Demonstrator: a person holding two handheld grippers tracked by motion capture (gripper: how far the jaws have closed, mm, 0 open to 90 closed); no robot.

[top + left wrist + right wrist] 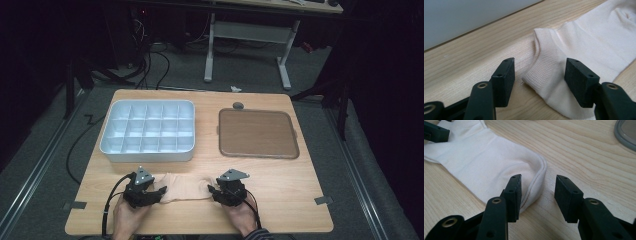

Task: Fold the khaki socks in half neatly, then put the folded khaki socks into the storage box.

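Lying flat between both, the sock [184,186] has its cuff inside the released left hand-held gripper [539,80], toe beside the released right hand-held gripper [537,195].

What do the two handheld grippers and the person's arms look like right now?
Both the left gripper and the right gripper are black, each topped by a grey three-cornered plate and trailing a black cable toward the table edge. Up close, their jaws end in flat rectangular black pads with small holes, on arms with brass-coloured rivets. A dark striped cuff shows at the right wrist.
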